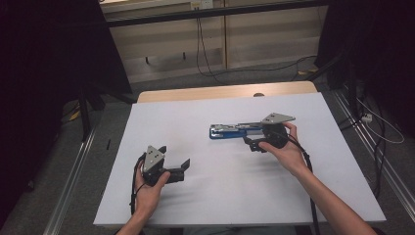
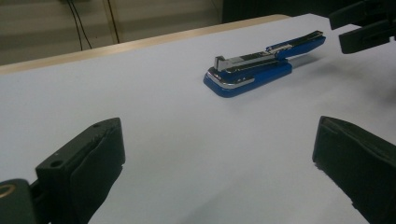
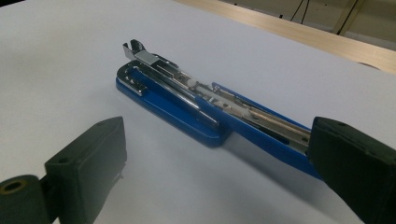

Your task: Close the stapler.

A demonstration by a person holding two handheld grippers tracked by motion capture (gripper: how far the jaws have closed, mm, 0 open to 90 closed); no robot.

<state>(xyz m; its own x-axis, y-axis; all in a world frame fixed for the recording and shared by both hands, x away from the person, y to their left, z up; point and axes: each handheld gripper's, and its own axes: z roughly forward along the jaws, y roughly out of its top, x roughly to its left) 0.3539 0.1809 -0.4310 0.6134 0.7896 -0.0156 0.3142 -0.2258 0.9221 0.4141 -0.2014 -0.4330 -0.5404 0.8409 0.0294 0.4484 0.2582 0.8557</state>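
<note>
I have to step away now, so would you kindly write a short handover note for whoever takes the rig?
Left gripper: open, holding nothing, near the table's front left.
Right gripper: open, at the stapler's rear end, one jaw against its opened-out top arm; not clamped.
The blue stapler lies on the white table, folded open flat with its metal magazine exposed.
Done: stapler is open.
Left: probably grip and close it; the aim is a guess.

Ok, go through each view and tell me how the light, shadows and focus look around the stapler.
High view: dim, dark room edges, soft detail, faint shadows on the white table. Left gripper view: blue stapler fairly sharp, soft shadow beside it, left tongs blurred close up. Right gripper view: glare on the stapler's chrome, right tongs out of focus.
</note>
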